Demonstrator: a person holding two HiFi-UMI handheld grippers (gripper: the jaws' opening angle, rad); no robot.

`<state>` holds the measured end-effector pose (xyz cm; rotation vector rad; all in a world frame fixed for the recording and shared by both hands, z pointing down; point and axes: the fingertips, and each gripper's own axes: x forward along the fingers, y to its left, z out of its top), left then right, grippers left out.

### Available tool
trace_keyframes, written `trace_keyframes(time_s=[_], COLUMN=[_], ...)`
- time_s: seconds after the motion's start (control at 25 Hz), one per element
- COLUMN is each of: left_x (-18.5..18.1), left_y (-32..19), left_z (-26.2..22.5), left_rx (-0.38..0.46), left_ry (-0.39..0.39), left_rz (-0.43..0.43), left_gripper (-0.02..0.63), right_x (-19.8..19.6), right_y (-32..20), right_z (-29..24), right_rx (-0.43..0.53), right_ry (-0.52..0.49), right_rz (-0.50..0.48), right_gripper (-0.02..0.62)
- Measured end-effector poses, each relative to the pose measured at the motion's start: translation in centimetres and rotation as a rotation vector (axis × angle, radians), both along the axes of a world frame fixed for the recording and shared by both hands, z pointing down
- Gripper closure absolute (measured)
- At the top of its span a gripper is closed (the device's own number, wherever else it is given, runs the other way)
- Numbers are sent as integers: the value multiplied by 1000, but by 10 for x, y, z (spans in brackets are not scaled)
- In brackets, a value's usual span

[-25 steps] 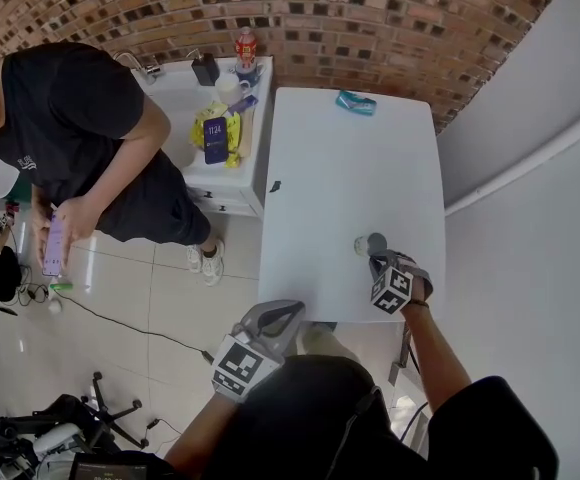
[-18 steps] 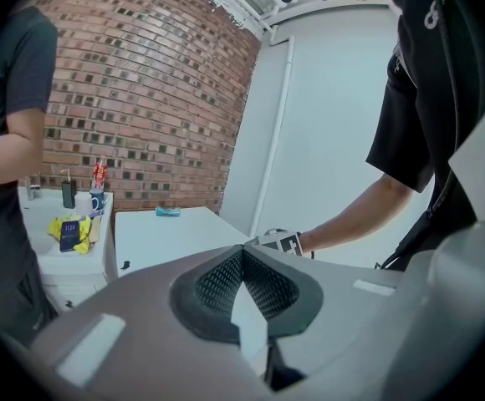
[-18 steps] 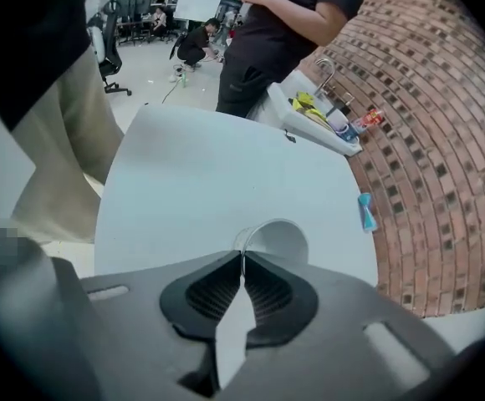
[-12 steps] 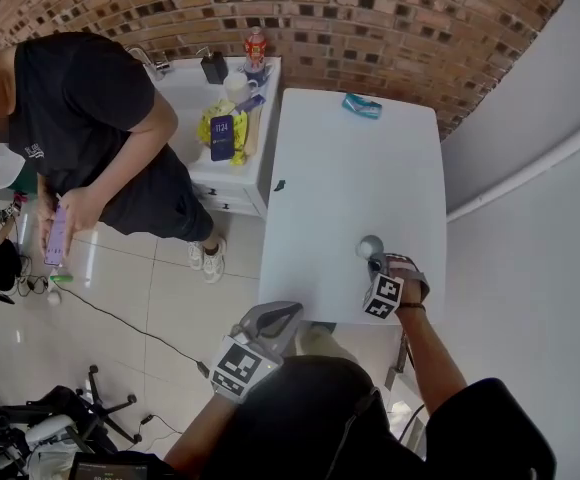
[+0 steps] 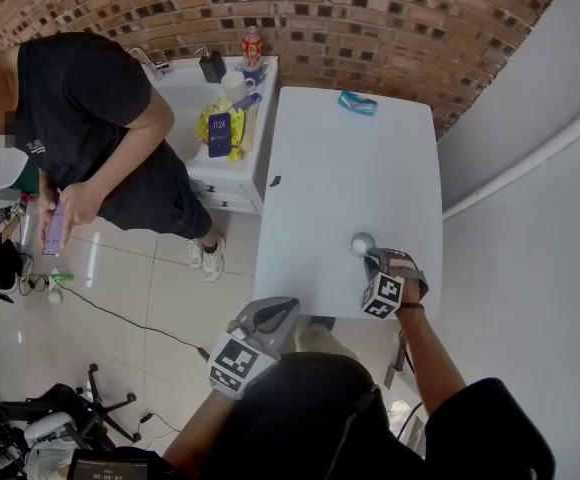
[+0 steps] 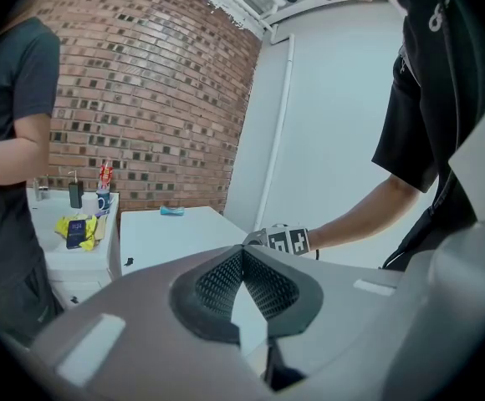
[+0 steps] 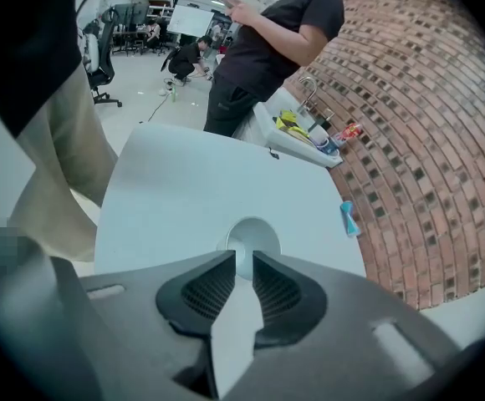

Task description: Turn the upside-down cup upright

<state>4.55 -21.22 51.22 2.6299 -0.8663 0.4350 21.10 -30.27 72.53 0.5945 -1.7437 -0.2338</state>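
Cup point(image 5: 362, 243) on white table point(image 5: 350, 158), toward table's 5 o'clock corner, pale round top facing up. Right gripper point(image 5: 373, 259) at cup's 5 o'clock, jaws narrow, pinching cup's near side point(image 7: 253, 237). Left gripper point(image 5: 279, 309) off table at cup's 7 o'clock, jaw tips together, nothing between. Teal packet point(image 5: 356, 102) at table's 12 o'clock edge.

Most of the cup point(image 7: 253, 236) sits hidden behind the right hand-held gripper point(image 7: 242, 255), its base out of sight.
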Motion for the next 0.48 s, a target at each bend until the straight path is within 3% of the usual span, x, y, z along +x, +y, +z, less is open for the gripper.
trace_keyframes(time_s=[0.12,0.28,0.48], left_x=[9,24,34], left_y=[8,23,48], left_z=[-1,0,5], left_rx=[5,-2,-4], left_ry=[-6,-12,-45], left_rz=[3,1,34], left_gripper=[591,591,591], right_x=[0,-9,-32], right_y=[8,26,64], right_z=[-17,-59,-98], right_rx=[18,34,68], right_ry=[-108,-375,-559], right_rz=[58,194,207], right_gripper=[549,556,603])
